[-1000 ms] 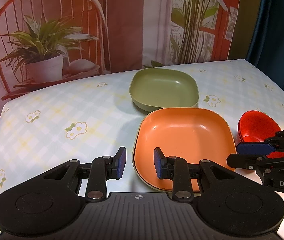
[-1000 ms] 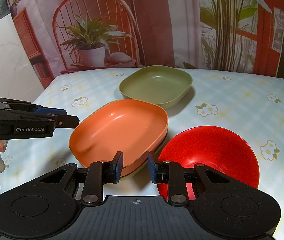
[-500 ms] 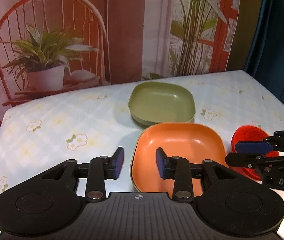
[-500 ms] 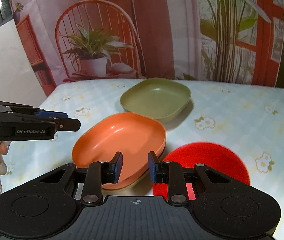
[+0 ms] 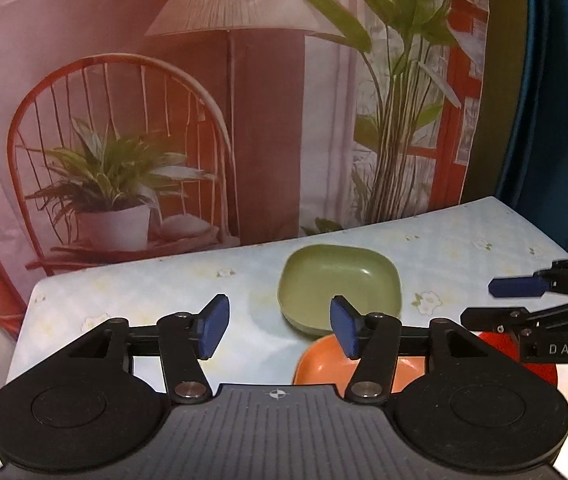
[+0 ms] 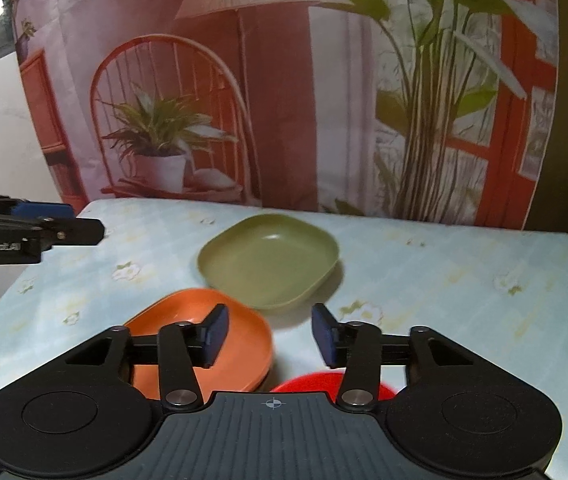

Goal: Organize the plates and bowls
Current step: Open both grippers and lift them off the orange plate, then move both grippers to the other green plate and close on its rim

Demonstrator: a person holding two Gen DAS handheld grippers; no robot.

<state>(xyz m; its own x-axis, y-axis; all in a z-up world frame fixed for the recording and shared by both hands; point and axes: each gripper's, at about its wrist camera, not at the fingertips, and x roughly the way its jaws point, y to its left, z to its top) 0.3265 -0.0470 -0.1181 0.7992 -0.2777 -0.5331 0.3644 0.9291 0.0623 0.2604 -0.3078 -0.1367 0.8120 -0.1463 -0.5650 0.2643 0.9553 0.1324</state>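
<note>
A flowered cloth is covering the desk (image 6: 444, 264) before a printed backdrop (image 6: 276, 80). Mid-frame the green plate (image 6: 268, 258) is lying, orange plate (image 6: 240, 332) and red bowl (image 6: 316, 382) lower, bare cloth toward the right edge. Both the left gripper (image 5: 280, 330) and right gripper (image 6: 270, 334) have lifted since earlier, fingers just opening, now moderately wide, holding nothing.

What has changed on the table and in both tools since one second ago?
Both tools rose and drew back, and their jaws have just been opening; nothing is between them. The left tool and right tool hold nothing. The green plate, orange plate and red bowl stayed in place.
</note>
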